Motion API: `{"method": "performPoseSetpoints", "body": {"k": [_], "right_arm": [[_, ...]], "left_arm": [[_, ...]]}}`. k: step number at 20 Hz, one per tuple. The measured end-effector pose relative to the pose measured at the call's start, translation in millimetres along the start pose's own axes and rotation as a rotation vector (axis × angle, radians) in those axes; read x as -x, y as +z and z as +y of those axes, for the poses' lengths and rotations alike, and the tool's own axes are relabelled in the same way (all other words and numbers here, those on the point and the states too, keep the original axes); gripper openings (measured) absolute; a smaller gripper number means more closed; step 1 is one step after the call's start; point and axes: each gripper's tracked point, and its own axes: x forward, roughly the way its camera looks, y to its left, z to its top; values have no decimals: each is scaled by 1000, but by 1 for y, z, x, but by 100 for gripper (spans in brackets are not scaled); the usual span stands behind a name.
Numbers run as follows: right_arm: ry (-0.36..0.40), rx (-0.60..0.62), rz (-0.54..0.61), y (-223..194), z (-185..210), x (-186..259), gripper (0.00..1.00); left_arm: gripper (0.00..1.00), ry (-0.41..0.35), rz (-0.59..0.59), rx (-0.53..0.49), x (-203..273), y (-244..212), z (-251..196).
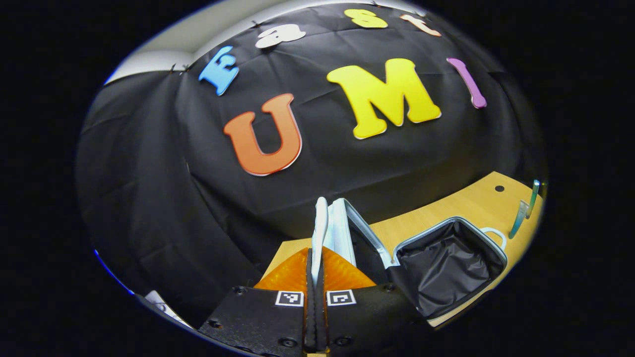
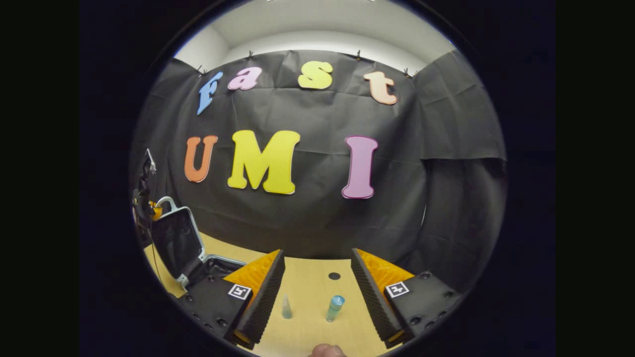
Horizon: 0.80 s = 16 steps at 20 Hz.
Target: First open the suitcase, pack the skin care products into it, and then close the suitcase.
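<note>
The suitcase (image 1: 446, 263) lies open on the wooden table (image 1: 446, 208), its black lining showing. Its white lid (image 1: 342, 233) stands upright, edge-on to me. My left gripper (image 1: 316, 258) is shut on the lid's rim. In the right gripper view the open suitcase (image 2: 178, 243) sits at the far left, with the left gripper (image 2: 145, 198) at the lid's top. My right gripper (image 2: 316, 254) is open and low over the table (image 2: 307, 267). Between its fingers stand two skin care products, a small clear tube (image 2: 286, 307) and a teal bottle (image 2: 335, 307). Both products (image 1: 521, 218) show beyond the suitcase.
A small dark hole (image 2: 334, 275) marks the tabletop just past the two products. A fingertip of the person (image 2: 325, 351) shows at the bottom edge of the right gripper view. Black cloth walls close the booth behind and to the sides.
</note>
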Motion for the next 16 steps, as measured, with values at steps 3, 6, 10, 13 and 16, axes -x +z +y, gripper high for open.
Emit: {"method": "performPoseSetpoints", "body": {"k": [3,6,10,13,16], "right_arm": [[2,37,-8,9,15,2,80],[14,70,4,11,31,5,79],[27,106,8,13,54,12,80],[33,137,23,10,61,17,80],[23,141,27,10,61,20,81]], "left_arm": [[3,-9,15,152,-18,-33,37],[5,-11,104,262,-43,-92,58],[7,-46,236,353,-62,-160,60],[12,-45,285,450,-78,-194,52],[14,-55,319,526,-82,-215,47]]}}
